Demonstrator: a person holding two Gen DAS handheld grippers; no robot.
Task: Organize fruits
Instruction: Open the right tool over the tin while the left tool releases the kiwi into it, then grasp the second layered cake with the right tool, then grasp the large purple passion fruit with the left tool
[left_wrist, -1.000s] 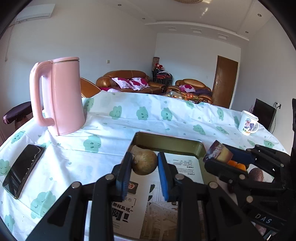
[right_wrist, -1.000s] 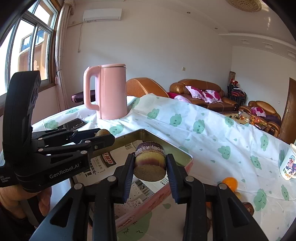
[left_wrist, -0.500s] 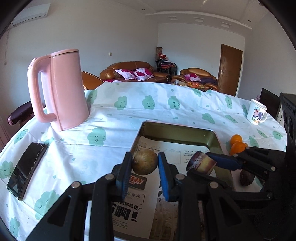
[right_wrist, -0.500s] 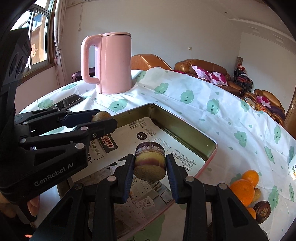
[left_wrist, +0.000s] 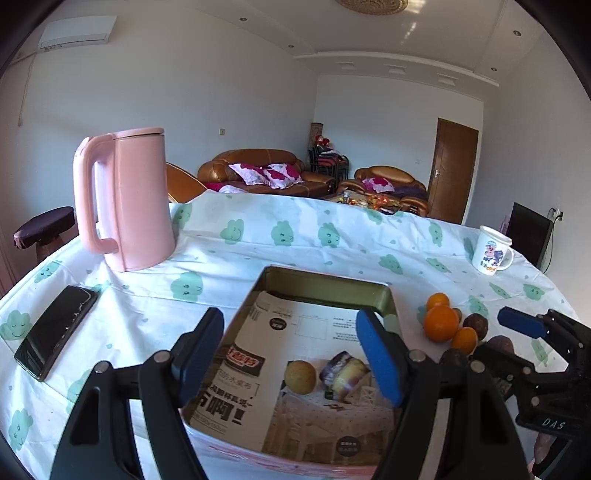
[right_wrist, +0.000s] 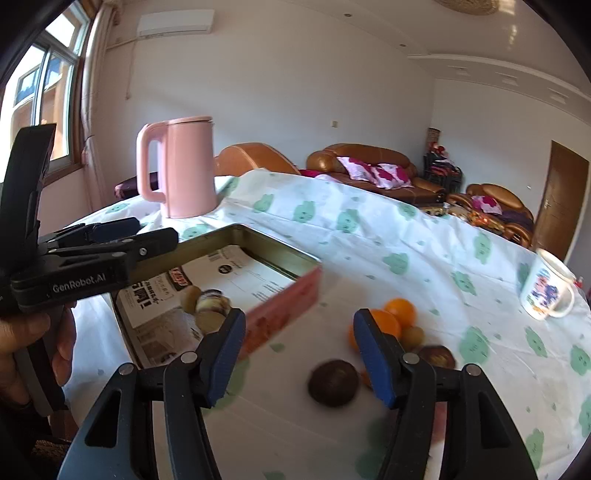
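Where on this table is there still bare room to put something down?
Bare cloth lies between the pink kettle and the mug, behind the tin box. Another strip runs between the phone and the box. Inside, the paper lining is bare behind the round fruit and cut piece. Right of the box, oranges and dark fruits crowd together.

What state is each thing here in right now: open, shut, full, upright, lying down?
Left gripper: open, holding nothing.
Right gripper: open, holding nothing.
Rectangular metal tin: lidless, two fruits inside.
Pink plastic kettle: upright, lid shut.
Black phone: lying flat, screen dark.
White cartoon mug: upright.
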